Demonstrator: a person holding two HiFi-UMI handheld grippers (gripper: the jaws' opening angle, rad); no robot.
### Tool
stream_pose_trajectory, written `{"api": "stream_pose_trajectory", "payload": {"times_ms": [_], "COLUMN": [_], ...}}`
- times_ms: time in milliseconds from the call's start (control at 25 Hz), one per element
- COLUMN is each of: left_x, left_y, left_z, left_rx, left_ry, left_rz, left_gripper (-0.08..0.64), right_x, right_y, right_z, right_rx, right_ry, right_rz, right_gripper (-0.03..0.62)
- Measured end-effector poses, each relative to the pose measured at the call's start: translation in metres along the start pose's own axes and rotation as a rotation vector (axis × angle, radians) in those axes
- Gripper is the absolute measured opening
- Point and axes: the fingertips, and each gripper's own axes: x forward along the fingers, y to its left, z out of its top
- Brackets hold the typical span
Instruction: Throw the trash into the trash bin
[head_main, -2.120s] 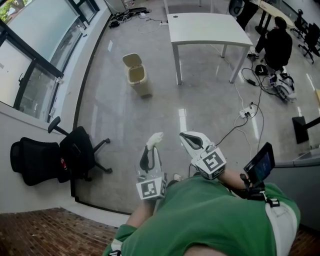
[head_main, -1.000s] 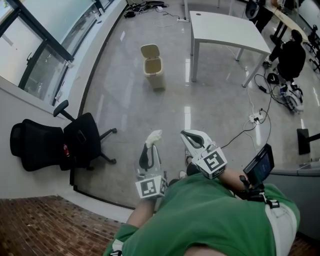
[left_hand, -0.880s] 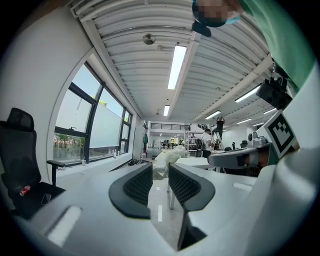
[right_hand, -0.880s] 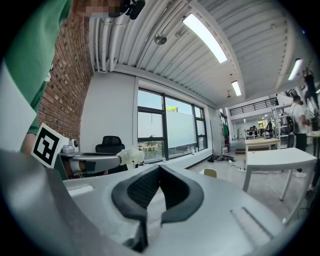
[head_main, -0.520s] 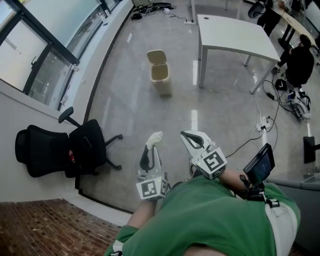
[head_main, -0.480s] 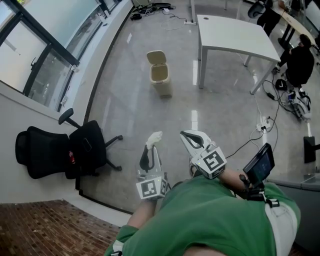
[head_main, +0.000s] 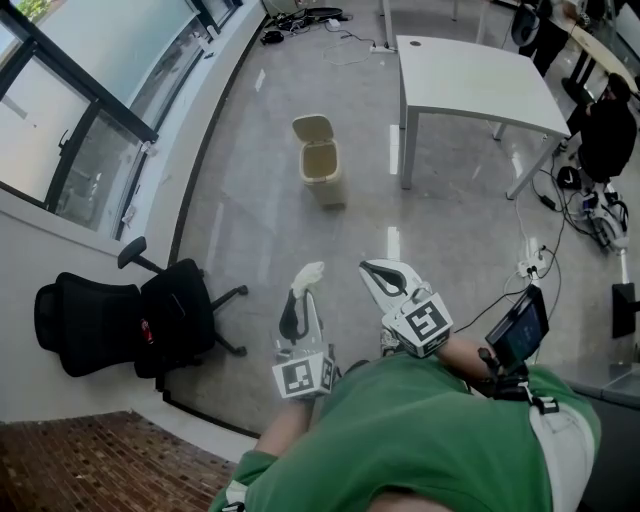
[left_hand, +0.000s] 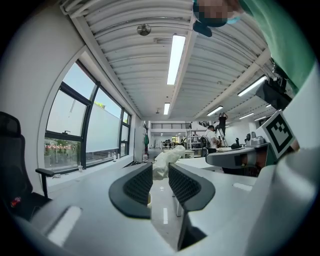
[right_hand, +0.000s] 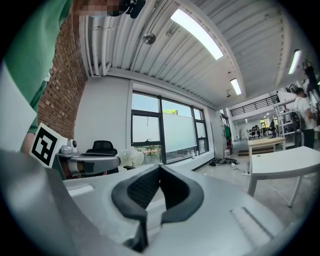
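A beige trash bin (head_main: 321, 172) with its lid tipped up stands on the grey floor, well ahead of both grippers. My left gripper (head_main: 302, 291) is shut on a crumpled white piece of trash (head_main: 309, 274), which sticks out past the fingertips. In the left gripper view the trash (left_hand: 167, 157) sits pinched between the two dark pads of that gripper (left_hand: 160, 171). My right gripper (head_main: 374, 270) is level beside it, shut with nothing in it. In the right gripper view its jaws (right_hand: 160, 169) meet at the tips, and the trash (right_hand: 128, 157) shows at the left.
A white table (head_main: 470, 85) stands to the right of the bin. A black office chair (head_main: 152, 320) is at the left by the window wall. Cables and a power strip (head_main: 530, 268) lie on the floor at the right. A seated person (head_main: 610, 135) is at the far right.
Both grippers have travelled forward over the floor toward the bin, which now sits lower in the head view. The left grip on the trash is unchanged and the right gripper stays shut.
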Motion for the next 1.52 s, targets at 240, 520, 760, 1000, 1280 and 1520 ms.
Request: {"api": "stream_pose_trajectory", "payload": {"times_ms": [240, 520, 760, 1000, 1280, 1520], "left_x": [0.033, 0.049, 0.068, 0.096, 0.139, 0.178], "left_y": [-0.010, -0.007, 0.004, 0.025, 0.061, 0.094], "left_z": [0.002, 0.001, 0.004, 0.004, 0.007, 0.012], "left_rx": [0.011, 0.018, 0.021, 0.021, 0.044, 0.060], "left_ry": [-0.016, 0.001, 0.009, 0.000, -0.019, -0.043], "left_rz": [0.018, 0.034, 0.033, 0.000, -0.059, -0.124], "left_gripper": [0.109, 0.109, 0.109, 0.109, 0.109, 0.109], "right_x": [0.009, 0.022, 0.038, 0.069, 0.117, 0.162], "right_y": [-0.035, -0.053, -0.062, -0.070, -0.083, -0.092], "right_z": [0.000, -0.002, 0.000, 0.002, 0.015, 0.023], "right_rx": [0.016, 0.032, 0.044, 0.039, 0.014, -0.007], "right_ry": [-0.018, -0.006, 0.004, 0.008, 0.003, 0.013], "right_rz": [0.002, -0.006, -0.014, -0.040, -0.099, -0.161], "right_gripper": [0.003, 0.003, 0.003, 0.003, 0.003, 0.003]}}
